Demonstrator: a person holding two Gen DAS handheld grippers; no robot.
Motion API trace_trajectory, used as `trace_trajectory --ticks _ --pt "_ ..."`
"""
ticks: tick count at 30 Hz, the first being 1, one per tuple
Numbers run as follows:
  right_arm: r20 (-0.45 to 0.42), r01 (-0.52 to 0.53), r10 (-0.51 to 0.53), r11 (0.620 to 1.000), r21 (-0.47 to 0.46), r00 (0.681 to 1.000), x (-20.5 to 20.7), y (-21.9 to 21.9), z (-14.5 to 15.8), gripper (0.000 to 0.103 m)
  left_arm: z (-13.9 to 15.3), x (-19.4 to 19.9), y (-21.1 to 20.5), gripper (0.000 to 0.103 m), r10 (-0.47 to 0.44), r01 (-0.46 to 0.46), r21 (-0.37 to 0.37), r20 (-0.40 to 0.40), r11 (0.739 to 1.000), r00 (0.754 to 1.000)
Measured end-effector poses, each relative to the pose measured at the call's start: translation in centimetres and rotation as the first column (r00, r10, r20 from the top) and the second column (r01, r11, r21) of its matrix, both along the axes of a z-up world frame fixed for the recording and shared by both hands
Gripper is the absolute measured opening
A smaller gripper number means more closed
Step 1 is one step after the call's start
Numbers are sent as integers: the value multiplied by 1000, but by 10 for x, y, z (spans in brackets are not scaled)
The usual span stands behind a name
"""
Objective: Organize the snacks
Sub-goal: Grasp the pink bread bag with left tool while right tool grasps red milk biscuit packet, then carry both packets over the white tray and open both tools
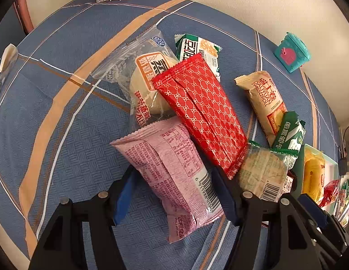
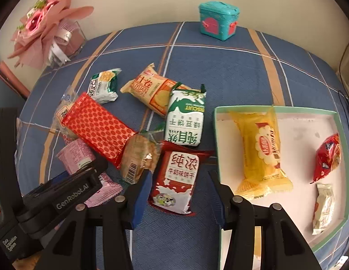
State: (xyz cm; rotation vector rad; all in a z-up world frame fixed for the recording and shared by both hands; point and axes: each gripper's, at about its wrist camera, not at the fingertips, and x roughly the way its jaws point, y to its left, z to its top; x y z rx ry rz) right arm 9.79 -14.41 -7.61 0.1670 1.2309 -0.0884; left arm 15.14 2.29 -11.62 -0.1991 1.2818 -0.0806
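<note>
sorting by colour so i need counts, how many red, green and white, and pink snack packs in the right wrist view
red packs: 3
green and white packs: 2
pink pack: 1
total: 6

You have a blue plaid cloth (image 2: pixel 230 74) over the surface. Directly on it lie a loose heap of snack packets: pink (image 1: pixel 172 173), red (image 1: pixel 201 110), clear bun (image 1: pixel 138 76), milk biscuit (image 2: pixel 174 180). A tray (image 2: pixel 341 135) sits right, a teal box (image 2: pixel 218 20) and bouquet (image 2: pixel 44 27) at the wall.
</note>
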Motion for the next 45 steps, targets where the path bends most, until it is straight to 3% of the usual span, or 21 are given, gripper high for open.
trace_trajectory --ticks 12,30,33,37,45 --pt "-44 10 -8 999 31 999 7 4 -23 47 -1 0 -2 68 -12 12 18 4 1000 1000" --pt "-74 -6 5 1000 -25 997 3 18 -47 43 -2 -3 -20 68 -48 47 71 14 996 999" --pt "-76 -2 1 1000 -13 997 0 16 -43 42 0 -4 -24 62 -56 55 88 10 995 998" --pt "-64 -8 9 1000 10 998 1 11 -36 42 5 -5 -24 44 -42 41 59 5 997 999" --pt "-16 8 -7 999 34 1000 -7 4 -6 42 31 -12 -21 41 -23 23 16 47 1000 999"
